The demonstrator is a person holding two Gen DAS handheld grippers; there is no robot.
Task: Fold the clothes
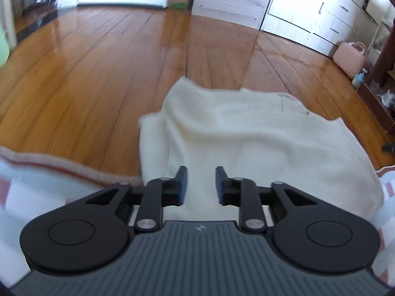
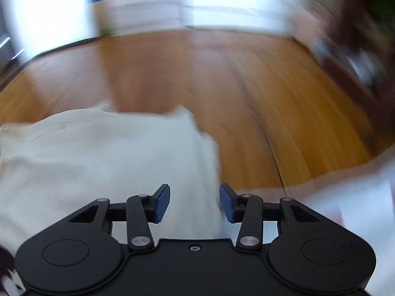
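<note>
A cream knitted garment (image 1: 246,143) lies rumpled over the edge of a pale bed cover, its far end hanging toward the wooden floor. My left gripper (image 1: 200,185) hovers above its near part with the blue pads apart and nothing pinched between them. In the right wrist view the same cream garment (image 2: 103,157) fills the left half, blurred by motion. My right gripper (image 2: 195,203) stands open over the garment's right edge, with the cloth below the pads and not clamped.
A pale cover with a pink-brown border (image 1: 49,172) lies under the garment. Beyond it is a glossy wooden floor (image 1: 123,56). White drawers (image 1: 321,12), a pink case (image 1: 350,56) and a dark wooden shelf (image 1: 380,93) stand at the right.
</note>
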